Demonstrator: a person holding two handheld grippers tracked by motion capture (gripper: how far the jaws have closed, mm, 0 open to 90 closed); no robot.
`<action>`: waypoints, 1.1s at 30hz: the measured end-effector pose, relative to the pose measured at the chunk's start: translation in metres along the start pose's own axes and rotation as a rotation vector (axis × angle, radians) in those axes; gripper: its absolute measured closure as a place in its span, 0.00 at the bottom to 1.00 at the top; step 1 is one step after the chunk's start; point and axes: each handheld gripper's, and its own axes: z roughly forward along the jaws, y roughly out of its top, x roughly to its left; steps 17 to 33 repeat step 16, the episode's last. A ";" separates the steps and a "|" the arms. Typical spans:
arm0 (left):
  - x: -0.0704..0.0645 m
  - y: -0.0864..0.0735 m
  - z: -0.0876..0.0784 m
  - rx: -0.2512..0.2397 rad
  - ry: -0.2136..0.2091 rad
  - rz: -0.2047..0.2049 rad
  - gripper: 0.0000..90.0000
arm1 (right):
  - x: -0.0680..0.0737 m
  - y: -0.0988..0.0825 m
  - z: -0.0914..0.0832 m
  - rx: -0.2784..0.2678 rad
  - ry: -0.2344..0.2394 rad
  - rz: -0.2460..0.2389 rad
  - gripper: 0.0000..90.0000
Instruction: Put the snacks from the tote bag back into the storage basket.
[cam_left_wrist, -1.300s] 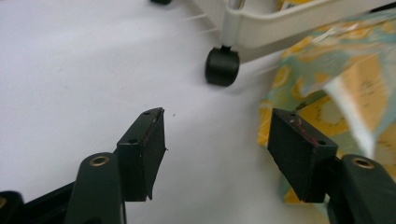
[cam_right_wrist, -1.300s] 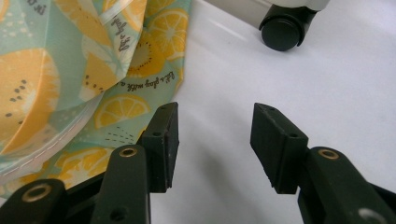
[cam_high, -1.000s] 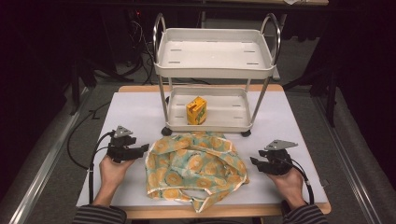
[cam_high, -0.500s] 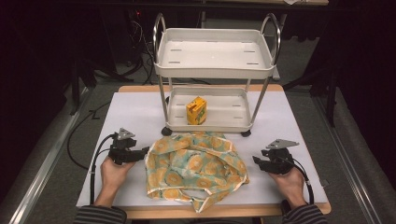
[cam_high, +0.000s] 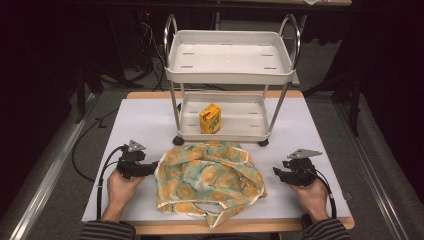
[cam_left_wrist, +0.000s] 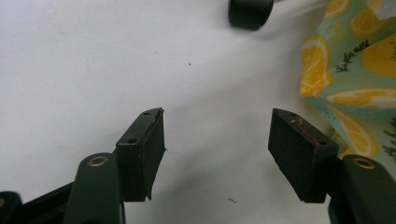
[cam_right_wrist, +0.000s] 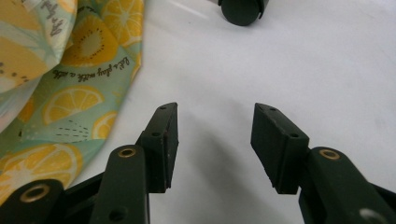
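Two open grippers flank a lemon-print cloth on the counter.

High view: the cloth (cam_high: 209, 179) lies between the left gripper (cam_high: 150, 169) and right gripper (cam_high: 278, 172), a cart (cam_high: 230, 75) with a yellow box (cam_high: 210, 118) beyond them. Left gripper view: jaws stand apart on nothing, cloth (cam_left_wrist: 355, 74) just beside the right-hand jaw. Right gripper view: jaws stand apart and empty, cloth (cam_right_wrist: 70, 79) just beside the left-hand jaw.

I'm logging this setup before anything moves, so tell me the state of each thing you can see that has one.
Lemon-print fabric bag: crumpled flat on the white table mat, between the grippers.
Yellow juice carton: upright on the lower shelf of the white two-tier cart.
Cart's top tray: bare.
Left gripper: open, nothing between the jaws, beside the bag's edge.
Right gripper: open, nothing held.
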 end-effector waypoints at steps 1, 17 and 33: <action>0.000 0.000 0.001 0.005 0.000 -0.003 0.41 | 0.000 -0.001 0.001 -0.008 -0.003 0.004 0.58; 0.006 -0.002 0.004 0.026 -0.041 -0.053 0.40 | -0.005 -0.002 0.000 -0.008 -0.001 0.013 0.58; 0.006 -0.002 0.004 0.026 -0.041 -0.053 0.40 | -0.005 -0.002 0.000 -0.008 -0.001 0.013 0.58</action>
